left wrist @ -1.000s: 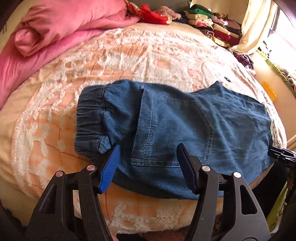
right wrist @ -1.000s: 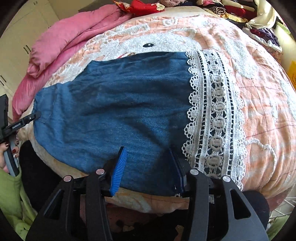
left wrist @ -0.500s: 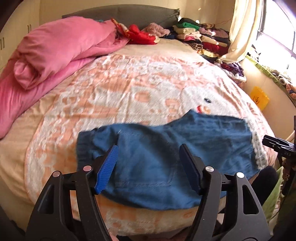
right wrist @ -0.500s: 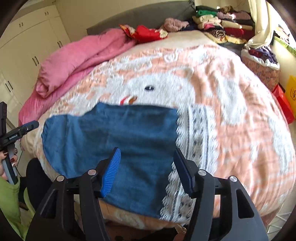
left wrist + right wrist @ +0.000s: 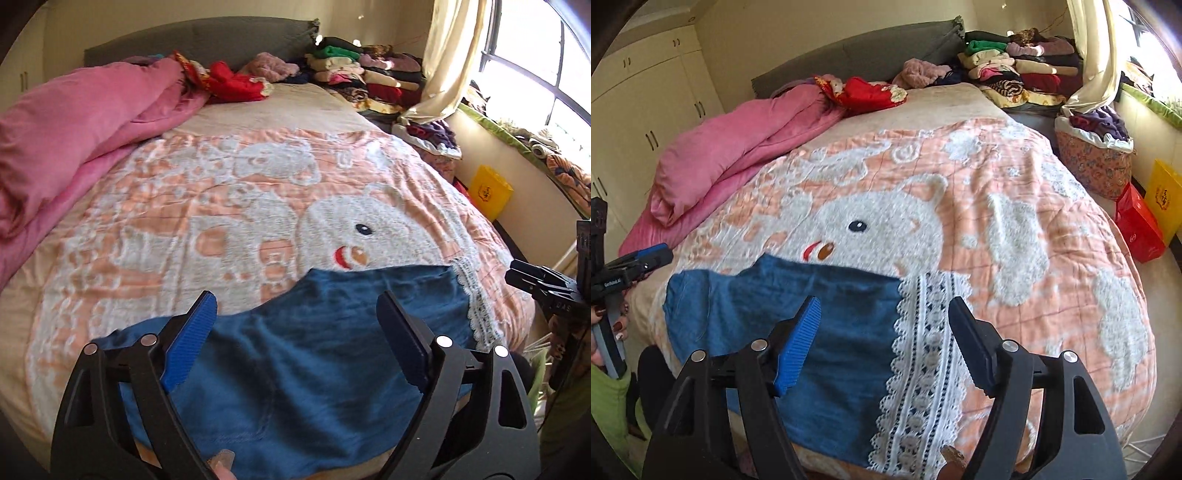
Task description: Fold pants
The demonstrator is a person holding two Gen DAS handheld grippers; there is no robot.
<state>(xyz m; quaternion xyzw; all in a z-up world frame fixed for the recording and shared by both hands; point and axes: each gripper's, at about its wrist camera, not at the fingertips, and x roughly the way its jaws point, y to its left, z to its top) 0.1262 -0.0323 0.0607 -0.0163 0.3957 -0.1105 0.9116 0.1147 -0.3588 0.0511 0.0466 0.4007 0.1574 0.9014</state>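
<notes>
Blue denim pants (image 5: pixel 314 354) with a white lace hem (image 5: pixel 474 306) lie folded flat near the front edge of the bed. My left gripper (image 5: pixel 295 325) is open and empty, held above the waist end of the pants. In the right wrist view the pants (image 5: pixel 812 302) and lace hem (image 5: pixel 923 350) lie below my right gripper (image 5: pixel 886 332), which is open and empty above the hem end. Each gripper shows at the edge of the other's view: the right one (image 5: pixel 543 284) and the left one (image 5: pixel 631 266).
The bed carries a peach bunny-print blanket (image 5: pixel 258 206) and a pink duvet (image 5: pixel 74 133) at the left. Stacked clothes (image 5: pixel 369 74) sit at the far right corner. A yellow box (image 5: pixel 1167 195) and a red bag (image 5: pixel 1137 225) stand on the floor at right.
Both grippers have risen and pulled back from the pants, so the whole bed now shows. The pants lie still and both grippers stay open.
</notes>
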